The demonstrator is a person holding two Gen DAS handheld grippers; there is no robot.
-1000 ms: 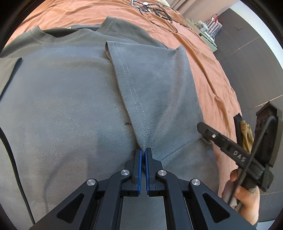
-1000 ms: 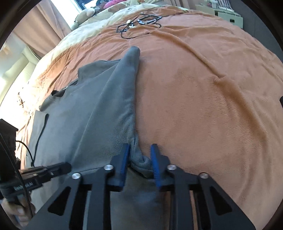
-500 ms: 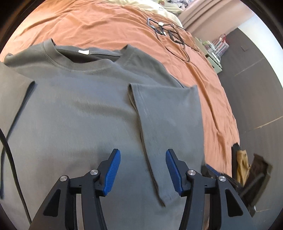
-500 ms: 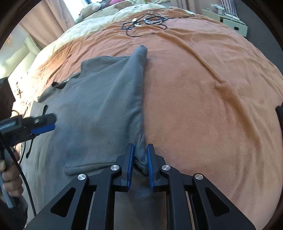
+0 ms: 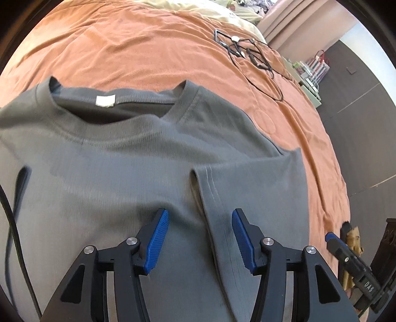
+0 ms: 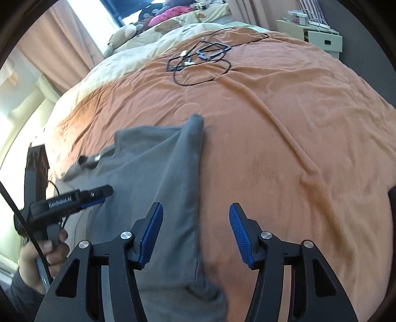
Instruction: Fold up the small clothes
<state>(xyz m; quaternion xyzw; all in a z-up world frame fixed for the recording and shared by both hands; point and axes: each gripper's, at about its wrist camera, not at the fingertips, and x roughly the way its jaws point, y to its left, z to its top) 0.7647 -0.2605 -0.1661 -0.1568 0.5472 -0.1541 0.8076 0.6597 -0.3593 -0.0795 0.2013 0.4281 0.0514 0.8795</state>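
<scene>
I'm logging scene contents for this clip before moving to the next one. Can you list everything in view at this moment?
T-shirt: one, grey, flat on the bed, one sleeve folded in over the body.
Blanket: one, orange, covering the bed under the shirt.
Cables: one black tangle, far end of the blanket.
Bedding: cream, beyond the blanket.
Soft toys: a few, pink and beige, by the window.
Curtains: pinkish, at the window.
Cabinet: one, pale, right of the bed.
Left gripper: black with blue pads, open over the sleeve.
Right gripper: same, jaws opening over the shirt's edge.
Hand: one, holding the left gripper.
</scene>
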